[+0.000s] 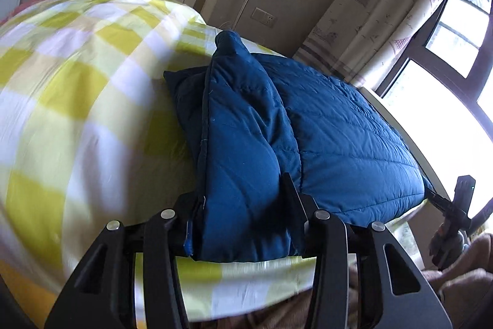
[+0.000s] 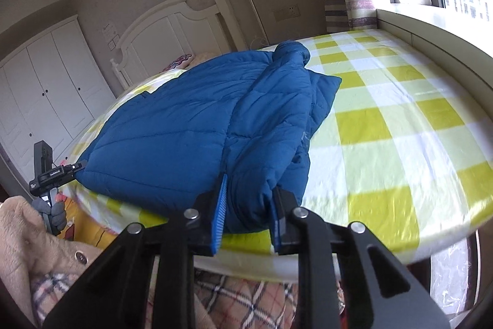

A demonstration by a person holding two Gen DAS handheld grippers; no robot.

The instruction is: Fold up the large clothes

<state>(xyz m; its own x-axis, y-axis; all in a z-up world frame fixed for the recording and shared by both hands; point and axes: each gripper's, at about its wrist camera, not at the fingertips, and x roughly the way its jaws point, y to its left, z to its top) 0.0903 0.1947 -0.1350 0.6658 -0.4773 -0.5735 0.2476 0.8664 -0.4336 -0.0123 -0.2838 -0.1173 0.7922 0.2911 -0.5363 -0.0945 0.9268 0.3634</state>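
Observation:
A blue quilted puffer jacket lies on the bed with both sleeves folded in over the body. My left gripper is shut on the jacket's bottom hem at its left corner, where the folded sleeve bulges between the fingers. My right gripper is shut on the bottom hem of the jacket at its right corner. The right gripper also shows in the left wrist view touching the far hem corner, and the left gripper shows in the right wrist view at the other corner.
The bed has a yellow and white checked sheet under clear plastic. A white headboard and white wardrobe stand behind. A curtain and window run along the bed's far side. The bed's near edge lies just below the grippers.

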